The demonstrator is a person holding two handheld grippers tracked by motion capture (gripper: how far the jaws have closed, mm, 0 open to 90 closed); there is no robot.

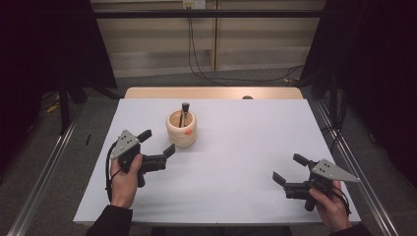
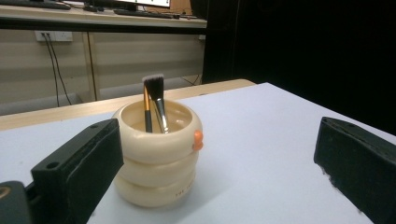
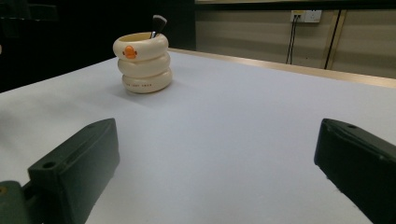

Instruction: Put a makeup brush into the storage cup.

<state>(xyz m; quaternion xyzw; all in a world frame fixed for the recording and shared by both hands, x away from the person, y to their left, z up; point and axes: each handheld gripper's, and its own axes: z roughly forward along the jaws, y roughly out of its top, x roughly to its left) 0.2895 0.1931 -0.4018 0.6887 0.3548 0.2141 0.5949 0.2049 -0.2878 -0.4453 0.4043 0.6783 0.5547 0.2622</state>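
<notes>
Brush holder (image 1: 182,130), a cream pot of three stacked rings, is standing upright on the white table (image 1: 236,162) in the high view, left of centre and toward the far edge, with two brushes (image 1: 184,112) leaning inside it. The left gripper (image 1: 158,142) is sitting just beside the pot at its near left, jaws spread wide and holding nothing; the right gripper (image 1: 285,168) is resting well apart near the front right corner, jaws likewise spread and empty. Bare tabletop is lying between the two grippers and to the right of the pot. In the left gripper view, the pot (image 2: 158,154) is standing close ahead between the parted jaws, nearer the left one, with the brushes (image 2: 154,105) rising above its rim and the table's far wooden edge (image 2: 70,109) running behind. In the right gripper view, the pot (image 3: 142,63) is standing far off at upper left, with open white surface stretching before the parted jaws.
</notes>
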